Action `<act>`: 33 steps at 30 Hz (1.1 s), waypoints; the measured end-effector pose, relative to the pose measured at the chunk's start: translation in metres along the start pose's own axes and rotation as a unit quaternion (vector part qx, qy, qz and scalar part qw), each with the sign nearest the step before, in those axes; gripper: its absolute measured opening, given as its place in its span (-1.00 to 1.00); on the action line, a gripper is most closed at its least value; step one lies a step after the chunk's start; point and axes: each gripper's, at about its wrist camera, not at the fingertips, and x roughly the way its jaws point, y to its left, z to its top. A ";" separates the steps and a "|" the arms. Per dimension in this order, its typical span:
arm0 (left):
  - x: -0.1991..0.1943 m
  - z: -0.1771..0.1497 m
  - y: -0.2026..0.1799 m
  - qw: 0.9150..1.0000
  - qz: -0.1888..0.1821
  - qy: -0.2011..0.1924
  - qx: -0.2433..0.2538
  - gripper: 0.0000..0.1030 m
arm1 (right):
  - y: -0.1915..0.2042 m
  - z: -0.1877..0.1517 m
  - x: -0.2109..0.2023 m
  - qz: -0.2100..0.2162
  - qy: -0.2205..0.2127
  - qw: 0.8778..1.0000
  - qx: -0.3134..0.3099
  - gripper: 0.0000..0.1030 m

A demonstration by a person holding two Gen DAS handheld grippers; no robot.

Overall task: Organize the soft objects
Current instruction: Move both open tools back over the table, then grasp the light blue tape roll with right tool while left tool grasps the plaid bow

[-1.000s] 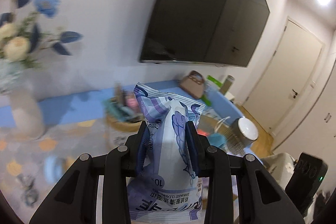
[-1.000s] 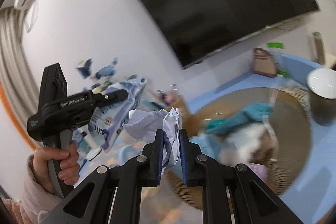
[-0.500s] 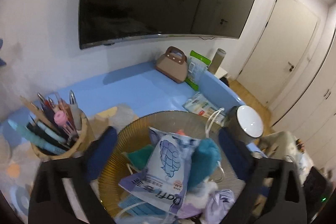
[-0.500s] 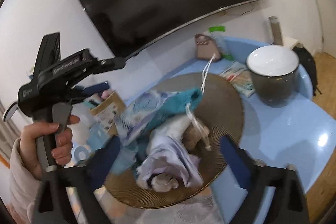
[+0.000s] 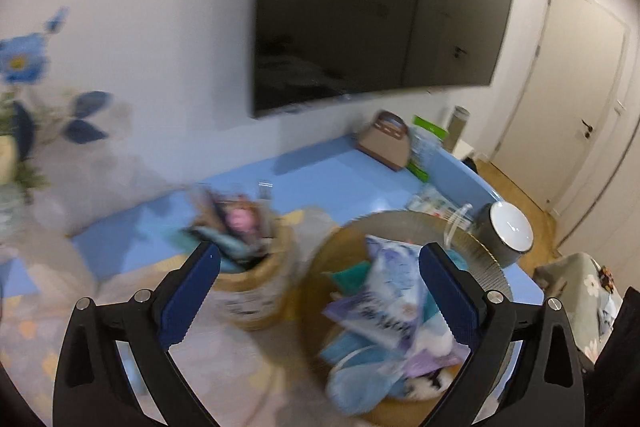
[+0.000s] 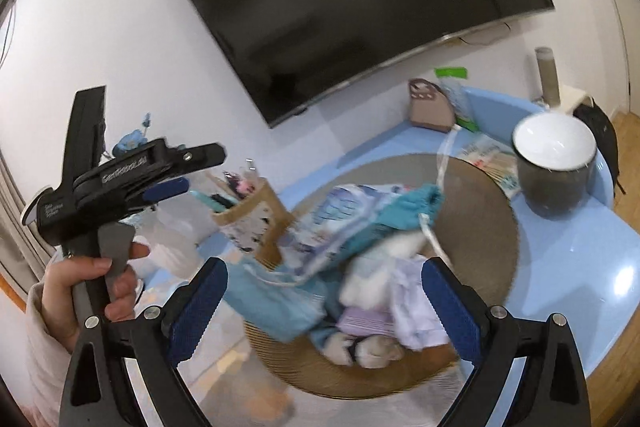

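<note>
two hand-held grippers hover above a blue tabletop (image 6: 568, 259) beneath a large black wall-mounted television (image 5: 380, 3). the left gripper (image 5: 316, 291) has its blue-padded fingers (image 5: 188, 297) spread wide with nothing between them; in the right wrist view the same tool (image 6: 160, 171) appears at far left, gripped by a person's hand (image 6: 80, 291). the right gripper (image 6: 324, 311) is likewise wide, its blue pads (image 6: 450, 311) clear of the pile beneath.

the soft objects lie heaped in a round, ribbed golden-brown woven tray (image 6: 492, 227): a white-and-purple printed plastic tissue pack (image 5: 384, 291) lies tilted on top, touching a teal knitted cloth (image 6: 408, 211) with a white drawstring (image 6: 434, 239). beside them sit a light blue folded cloth (image 6: 280, 303), a crumpled white-lilac piece (image 6: 416, 311) and a white plush item (image 6: 376, 283), much of it blurred.

just left of the tray stands a tan cylindrical holder packed with pens (image 6: 252, 223), motion-blurred in the left wrist view (image 5: 248, 267). to the tray's right stands a dark grey cylindrical container with a white lid (image 6: 556, 163). at the far edge of the table, against the wall, rests a small beige handbag (image 5: 386, 141) beside a green-and-white packet (image 5: 426, 143). blue artificial flowers (image 5: 20, 63) show at far left, and a white door (image 5: 576, 95) at far right.
</note>
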 end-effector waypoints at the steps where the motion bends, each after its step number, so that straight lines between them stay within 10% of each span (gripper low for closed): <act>1: -0.009 0.000 0.008 1.000 0.008 -0.006 -0.004 0.94 | 0.008 0.001 0.001 0.006 0.002 1.000 -0.002 0.90; 15: -0.116 -0.074 0.201 0.974 0.198 -0.003 -0.110 0.98 | 0.170 -0.042 0.076 0.161 0.070 0.979 -0.102 1.00; 33: -0.038 -0.219 0.286 0.949 0.202 0.103 -0.217 0.98 | 0.200 -0.095 0.246 0.182 0.202 0.945 -0.182 1.00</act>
